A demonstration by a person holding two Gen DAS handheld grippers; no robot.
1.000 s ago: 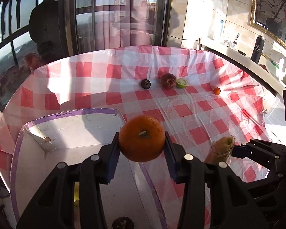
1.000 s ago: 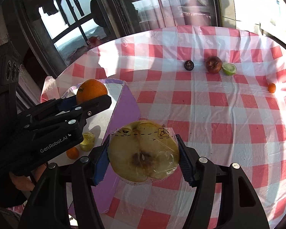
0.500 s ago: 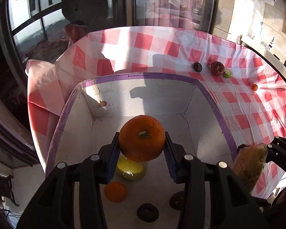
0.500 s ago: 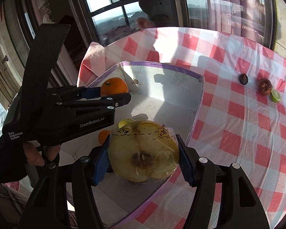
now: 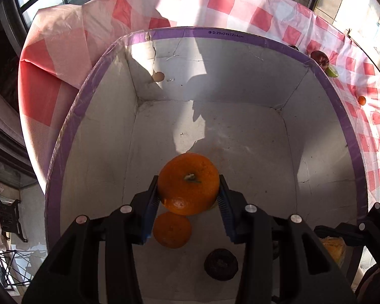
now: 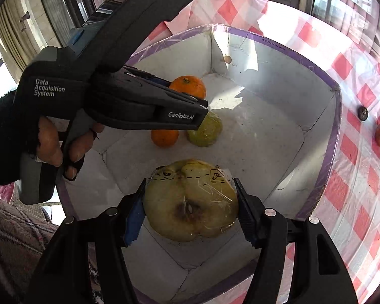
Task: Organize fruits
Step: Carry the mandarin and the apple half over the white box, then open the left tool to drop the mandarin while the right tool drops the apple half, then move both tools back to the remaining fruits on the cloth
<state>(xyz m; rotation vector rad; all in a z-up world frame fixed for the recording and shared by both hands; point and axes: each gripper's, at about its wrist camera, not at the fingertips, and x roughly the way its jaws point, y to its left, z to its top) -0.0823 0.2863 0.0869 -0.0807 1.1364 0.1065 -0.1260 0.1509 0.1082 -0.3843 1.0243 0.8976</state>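
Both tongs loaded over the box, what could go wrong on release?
1. The left tongs hold the orange right above a smaller orange in the white box; dropped here it would likely land on it and roll.
2. The right tongs grip a wrapped apple half close beside the left tongs; opening both together risks a clash.

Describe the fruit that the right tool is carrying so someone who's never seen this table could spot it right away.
Find the white box with the purple rim on the red-checked tablecloth. Over its near end, the right tool grips a halved apple, cut face toward the camera. Unlike the round orange fruits beyond it, it is flat, yellowish, browned at the core and sealed in clear film.
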